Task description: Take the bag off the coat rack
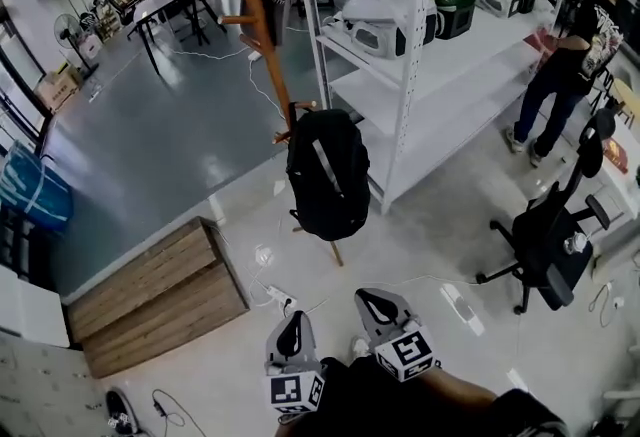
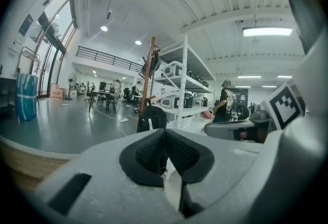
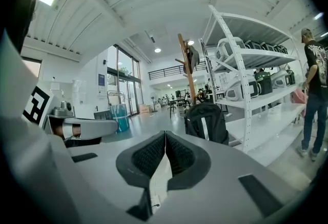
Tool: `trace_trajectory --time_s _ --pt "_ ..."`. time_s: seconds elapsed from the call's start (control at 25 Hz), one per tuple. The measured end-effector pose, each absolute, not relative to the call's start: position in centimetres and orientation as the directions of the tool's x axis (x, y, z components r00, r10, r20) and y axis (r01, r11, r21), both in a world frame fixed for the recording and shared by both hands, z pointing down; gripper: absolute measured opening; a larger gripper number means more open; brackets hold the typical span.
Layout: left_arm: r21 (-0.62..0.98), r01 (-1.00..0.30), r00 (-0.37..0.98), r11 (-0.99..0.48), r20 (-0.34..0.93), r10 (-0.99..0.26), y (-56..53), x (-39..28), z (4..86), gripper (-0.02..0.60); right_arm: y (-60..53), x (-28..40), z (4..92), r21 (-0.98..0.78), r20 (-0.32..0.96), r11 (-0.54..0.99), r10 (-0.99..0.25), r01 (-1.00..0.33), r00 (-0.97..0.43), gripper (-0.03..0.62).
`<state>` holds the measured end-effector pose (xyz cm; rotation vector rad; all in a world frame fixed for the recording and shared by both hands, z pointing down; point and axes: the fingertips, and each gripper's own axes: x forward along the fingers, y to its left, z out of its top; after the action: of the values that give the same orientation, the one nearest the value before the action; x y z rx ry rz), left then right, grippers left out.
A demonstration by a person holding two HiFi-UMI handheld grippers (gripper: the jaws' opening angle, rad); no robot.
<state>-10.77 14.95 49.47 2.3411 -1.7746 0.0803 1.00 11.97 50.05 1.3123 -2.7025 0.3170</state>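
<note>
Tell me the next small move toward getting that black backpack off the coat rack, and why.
Probably step closer, carrying both grippers toward the backpack: it hangs on a low peg of the coat rack, and the left gripper and right gripper, both shut and empty, are well short of it.

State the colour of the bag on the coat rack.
The bag is black with a pale stripe down the front; the head view shows it best.

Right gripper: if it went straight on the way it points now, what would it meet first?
Likely the black backpack hanging on the wooden coat rack, just right of the line of the shut right gripper; open floor lies between. Depth is hard to judge.
</note>
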Motion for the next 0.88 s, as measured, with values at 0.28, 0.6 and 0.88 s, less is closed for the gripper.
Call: trace_trajectory --time_s 0.28,0.6,0.88 --pt "0.122 -0.955 0.286 -0.269 0.151 -0.946 11.0 -10.2 49.6 0.018 8.9 1.6 50.6 -0.142 0.197 0.594 -0.767 -0.792 -0.611 0.012" --pt "0.118 -0.947 0.314 -0.299 0.143 -0.939 3.9 -11.1 49.9 0.018 3.3 1.0 51.1 -0.143 0.209 0.56 -0.789 -0.816 -0.578 0.012" --pt "0.135 -0.933 0.35 -0.332 0.141 -0.926 -3.2 -13.6 49.9 0.018 -3.1 -1.2 51.0 -0.132 0.226 0.511 -0.819 -0.85 -0.527 0.012"
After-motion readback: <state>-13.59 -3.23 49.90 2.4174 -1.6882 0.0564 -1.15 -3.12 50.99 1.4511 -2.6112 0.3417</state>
